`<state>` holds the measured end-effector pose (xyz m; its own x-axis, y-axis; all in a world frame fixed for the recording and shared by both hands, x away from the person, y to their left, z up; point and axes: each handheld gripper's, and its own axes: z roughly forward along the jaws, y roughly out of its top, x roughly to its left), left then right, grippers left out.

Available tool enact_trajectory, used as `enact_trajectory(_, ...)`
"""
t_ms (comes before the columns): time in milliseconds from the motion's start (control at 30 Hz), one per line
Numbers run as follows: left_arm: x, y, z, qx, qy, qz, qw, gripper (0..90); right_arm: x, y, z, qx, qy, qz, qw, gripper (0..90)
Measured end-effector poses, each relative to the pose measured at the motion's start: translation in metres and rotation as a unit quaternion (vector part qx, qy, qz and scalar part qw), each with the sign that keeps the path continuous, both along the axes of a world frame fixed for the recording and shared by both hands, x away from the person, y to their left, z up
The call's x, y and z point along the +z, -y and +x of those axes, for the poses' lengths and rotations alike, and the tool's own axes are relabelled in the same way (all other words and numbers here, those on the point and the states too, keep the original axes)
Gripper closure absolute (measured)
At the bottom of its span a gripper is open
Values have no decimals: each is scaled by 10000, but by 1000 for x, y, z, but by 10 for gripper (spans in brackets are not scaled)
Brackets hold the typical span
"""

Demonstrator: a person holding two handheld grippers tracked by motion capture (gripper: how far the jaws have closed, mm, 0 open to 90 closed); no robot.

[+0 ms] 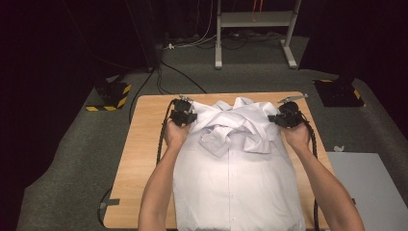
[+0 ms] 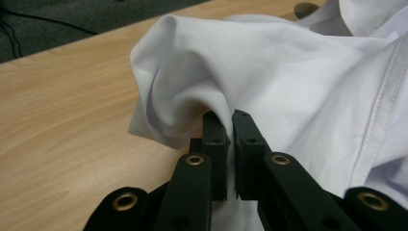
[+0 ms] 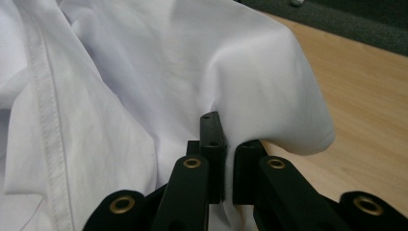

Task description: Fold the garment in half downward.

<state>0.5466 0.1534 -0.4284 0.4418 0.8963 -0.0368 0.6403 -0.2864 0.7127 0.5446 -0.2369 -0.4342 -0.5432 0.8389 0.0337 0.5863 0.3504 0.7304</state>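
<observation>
A white button-up shirt (image 1: 235, 178) lies along the wooden table (image 1: 144, 144), its far end bunched and rumpled. My left gripper (image 1: 185, 118) is shut on the shirt's far left shoulder. Seen from the left gripper view, the left gripper (image 2: 230, 126) pinches a raised fold of the shirt (image 2: 288, 72) just above the wood. My right gripper (image 1: 284, 119) is shut on the shirt's far right shoulder. The right gripper view has the right gripper (image 3: 225, 139) clamped on a lifted hump of the shirt (image 3: 192, 57). A hand holds each gripper, forearms lying along the shirt's sides.
Bare wood (image 2: 62, 120) runs to the left of the shirt and at the right edge (image 3: 375, 110). Black cables (image 1: 161, 139) trail from both grippers. A grey panel (image 1: 370, 192) sits right of the table. White stand legs (image 1: 219, 43) rise on the carpet beyond.
</observation>
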Motion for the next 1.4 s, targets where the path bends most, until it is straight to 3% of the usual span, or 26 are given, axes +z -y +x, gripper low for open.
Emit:
enact_trajectory(167,30,-1,17,120,130,-214,9996,866,30,-6,19,-38,110,20,9999,865)
enact_trajectory(333,76,3,28,148,528,-305,9980,866,66,-13,32,-40,316,117,9994,866)
enact_trajectory(400,91,4,24,105,698,-440,9965,866,79,-14,32,-24,450,245,9987,866)
enact_trajectory(500,101,4,6,-14,833,-661,9943,866,92,-12,24,17,638,457,9969,866)
enact_trajectory(567,99,3,-11,-102,840,-804,9932,866,93,-10,12,78,711,495,9962,866)
enact_trajectory(733,85,-4,-38,-196,757,-864,9932,866,85,-7,-14,250,803,495,9952,866)
enact_trajectory(1033,74,-17,-61,-175,690,-1014,9923,866,81,3,-36,312,856,507,9945,866)
enact_trajectory(1400,61,-23,-82,-130,660,-1230,9901,865,74,2,-54,432,925,627,9928,865)
